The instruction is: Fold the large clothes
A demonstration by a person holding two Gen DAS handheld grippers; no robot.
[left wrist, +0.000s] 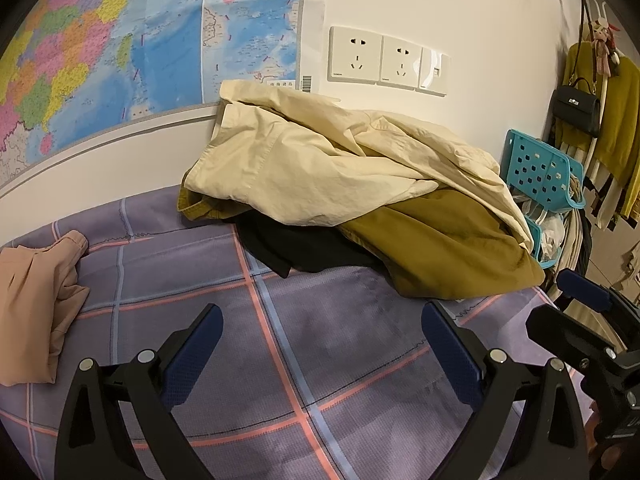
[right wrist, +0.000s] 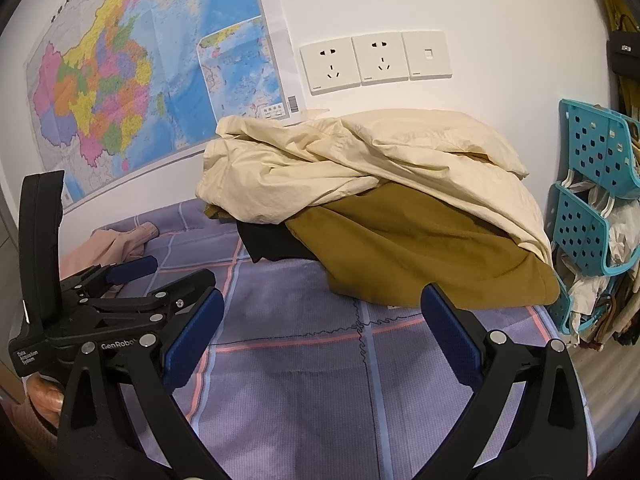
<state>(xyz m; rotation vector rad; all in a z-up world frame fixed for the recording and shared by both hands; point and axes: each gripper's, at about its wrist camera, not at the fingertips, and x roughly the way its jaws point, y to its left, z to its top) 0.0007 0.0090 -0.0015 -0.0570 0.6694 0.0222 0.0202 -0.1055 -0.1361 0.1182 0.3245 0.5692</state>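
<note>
I have both tools hovering over the plaid bed sheet [left wrist: 320,360]: my left hand-held gripper [left wrist: 320,324] and my right hand-held gripper [right wrist: 322,312] each have fingers spread wide, with nothing between them. The clothes pile sits toward 12 o'clock against the wall: a cream garment [left wrist: 320,160] lies on top, a mustard garment [left wrist: 440,248] under it at 4 o'clock, and a black garment [left wrist: 296,246] mostly buried, its shape unreadable. A pink garment [left wrist: 36,292] at 9 o'clock is cut off by the frame. The teal basket [right wrist: 592,168] at 3 o'clock holds contents I can't identify.
</note>
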